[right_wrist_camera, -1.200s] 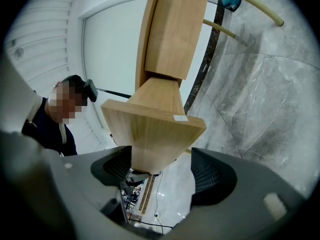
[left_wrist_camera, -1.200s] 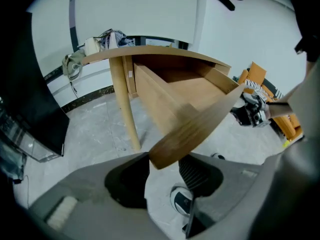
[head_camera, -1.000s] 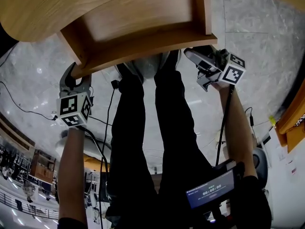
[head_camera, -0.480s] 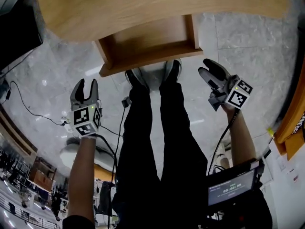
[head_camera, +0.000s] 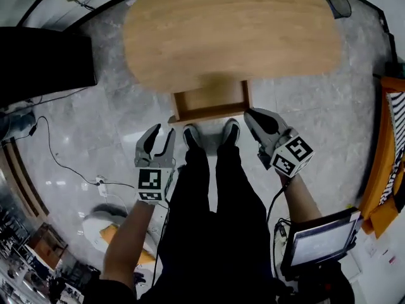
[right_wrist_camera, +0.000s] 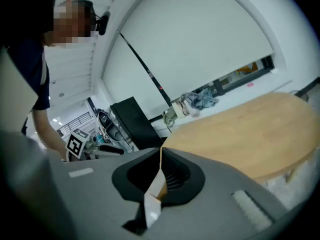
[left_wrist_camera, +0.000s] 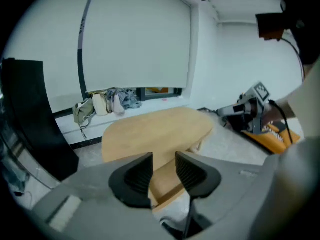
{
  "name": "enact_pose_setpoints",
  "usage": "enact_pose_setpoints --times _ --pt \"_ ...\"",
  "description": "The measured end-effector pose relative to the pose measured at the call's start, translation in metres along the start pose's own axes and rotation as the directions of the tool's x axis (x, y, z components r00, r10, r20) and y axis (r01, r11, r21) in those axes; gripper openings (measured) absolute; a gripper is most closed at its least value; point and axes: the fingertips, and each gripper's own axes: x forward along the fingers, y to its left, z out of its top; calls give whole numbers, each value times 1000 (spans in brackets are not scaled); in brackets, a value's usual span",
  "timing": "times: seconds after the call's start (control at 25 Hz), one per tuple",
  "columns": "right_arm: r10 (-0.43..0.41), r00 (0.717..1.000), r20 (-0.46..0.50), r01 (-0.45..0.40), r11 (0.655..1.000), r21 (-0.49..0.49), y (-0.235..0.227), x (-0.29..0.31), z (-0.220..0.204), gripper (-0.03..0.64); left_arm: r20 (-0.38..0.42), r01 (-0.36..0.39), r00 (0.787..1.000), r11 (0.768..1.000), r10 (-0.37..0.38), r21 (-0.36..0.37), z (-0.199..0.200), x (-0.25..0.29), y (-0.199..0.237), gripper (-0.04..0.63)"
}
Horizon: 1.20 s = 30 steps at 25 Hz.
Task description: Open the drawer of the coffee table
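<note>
Marble floor [head_camera: 329, 113] below; I see the drawer [head_camera: 212, 101] jutting from the coffee table [head_camera: 234, 30] between both tongs: left gripper [head_camera: 161, 135] parted, just narrowing, empty; right gripper [head_camera: 252, 116] pinched together, empty.

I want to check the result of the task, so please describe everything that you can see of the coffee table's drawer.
The drawer is a shallow box of light wood, the same as the table top. It stands pulled out from under the oval top, toward the person's shoes. It has low side walls and a front board. Its inside looks bare. Nothing is seen touching it.
</note>
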Motion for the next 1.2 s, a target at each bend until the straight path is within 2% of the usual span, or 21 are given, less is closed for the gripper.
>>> enact_pose_setpoints --times 0.08,0.16,0.24,0.36,0.56,0.8,0.96,1.2 --pt "-1 1000 30 3 999 -53 25 4 42 0 77 33 996 999 -32 -14 53 -16 -11 106" --pt "4 999 48 2 992 -125 54 8 80 -2 150 45 988 999 -45 7 106 -33 -15 79" --pt "6 998 69 8 981 -195 87 8 114 0 208 44 977 999 -44 4 151 -55 -13 11" --pt "1 991 131 34 962 -270 129 0 169 -2 286 46 957 999 -39 -16 210 -88 -10 2" --pt "2 966 259 98 924 -370 179 -20 265 -2 415 40 910 999 -22 -34 293 -134 -3 2" --pt "28 930 366 169 853 -494 221 -39 348 -2 568 39 822 999 -27 -8 370 -181 5 2" --pt "39 912 409 201 826 -527 244 -50 371 -2 610 31 792 999 -35 18 393 -208 4 2" --pt "78 874 479 246 780 -575 272 -64 412 -2 708 -13 705 998 -38 66 446 -248 5 2"
